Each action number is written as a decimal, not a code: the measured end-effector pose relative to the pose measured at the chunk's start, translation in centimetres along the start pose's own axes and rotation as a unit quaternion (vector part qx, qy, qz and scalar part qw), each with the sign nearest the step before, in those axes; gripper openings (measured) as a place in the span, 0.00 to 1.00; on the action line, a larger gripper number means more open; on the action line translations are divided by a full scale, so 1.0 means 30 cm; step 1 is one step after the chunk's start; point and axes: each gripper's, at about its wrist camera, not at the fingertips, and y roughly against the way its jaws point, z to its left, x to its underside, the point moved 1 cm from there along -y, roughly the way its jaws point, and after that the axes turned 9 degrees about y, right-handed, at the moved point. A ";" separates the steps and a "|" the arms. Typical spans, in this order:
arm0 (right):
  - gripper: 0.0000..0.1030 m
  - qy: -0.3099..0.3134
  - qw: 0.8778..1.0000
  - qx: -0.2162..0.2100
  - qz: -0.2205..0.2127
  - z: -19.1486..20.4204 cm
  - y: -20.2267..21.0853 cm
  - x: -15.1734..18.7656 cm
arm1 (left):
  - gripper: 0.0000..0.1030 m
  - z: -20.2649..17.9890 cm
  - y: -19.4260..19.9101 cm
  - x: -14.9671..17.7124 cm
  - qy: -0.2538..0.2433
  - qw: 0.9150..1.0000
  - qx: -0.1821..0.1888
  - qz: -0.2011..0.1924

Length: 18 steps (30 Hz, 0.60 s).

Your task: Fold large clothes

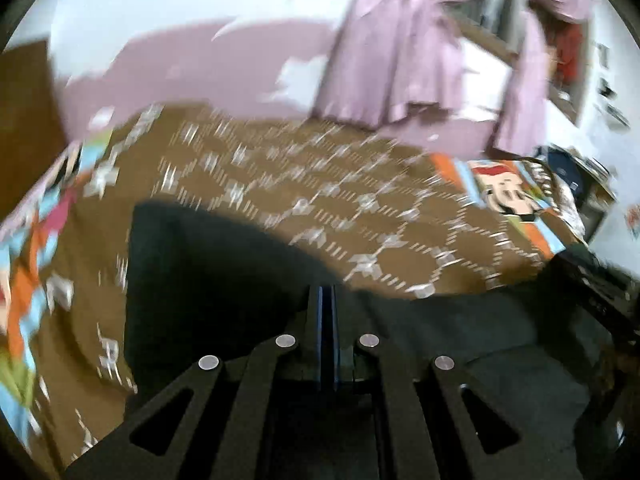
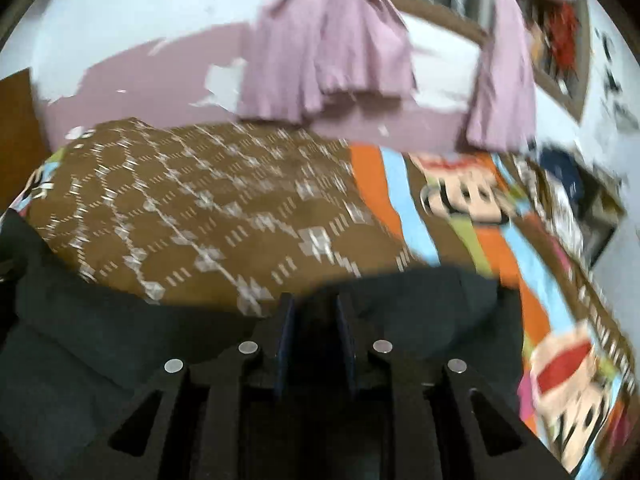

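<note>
Two blurred fisheye views look forward along two black hand-held grippers over a bed.

In the left wrist view, the left gripper (image 1: 327,300) has its two black fingers with blue pads pressed together, only a thin dark line between them. Whether a fold of cloth is caught in that line cannot be told. Around and beneath the fingers lies a large dark, nearly black garment (image 1: 208,280), spread low in the picture from the left of centre across to the right edge. Its upper edge rests on a brown bedcover with a pale geometric diamond pattern (image 1: 280,176).

In the right wrist view, the right gripper (image 2: 316,304) has its fingers a narrow way apart, and dark cloth fills the gap between the blue pads, so it pinches the same dark garment (image 2: 100,340). The garment covers the lower left and centre of this view, with a raised edge just beyond the fingertips, lying over the brown patterned bedcover (image 2: 200,200).

Under the bedcover, a bright striped sheet in orange, light blue and green with cartoon faces (image 2: 460,196) shows to the right. Behind the bed, a wall painted lilac below and pale blue above (image 2: 120,20) carries patches of flaked paint. Lilac curtains (image 2: 328,48) hang knotted over a wood-framed window.
</note>
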 end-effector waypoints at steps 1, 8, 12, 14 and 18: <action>0.18 -0.007 1.000 -0.007 -0.002 -0.009 -0.009 0.033 | 0.03 0.016 -0.007 0.004 0.006 1.000 0.001 0.005; 0.19 -0.019 1.000 -0.015 -0.013 -0.002 0.012 0.071 | 0.03 0.048 -0.018 0.079 -0.006 1.000 0.002 0.027; 0.31 -0.053 0.997 -0.027 -0.046 -0.034 0.114 0.065 | 0.03 0.043 0.033 0.067 -0.016 1.000 0.005 0.016; 0.48 -0.072 0.994 -0.053 -0.062 -0.037 0.170 0.059 | 0.04 0.041 0.061 0.054 -0.005 1.000 0.021 0.002; 0.52 -0.048 0.992 -0.091 -0.069 0.006 0.268 0.066 | 0.30 0.002 0.129 0.062 -0.009 0.997 0.078 0.000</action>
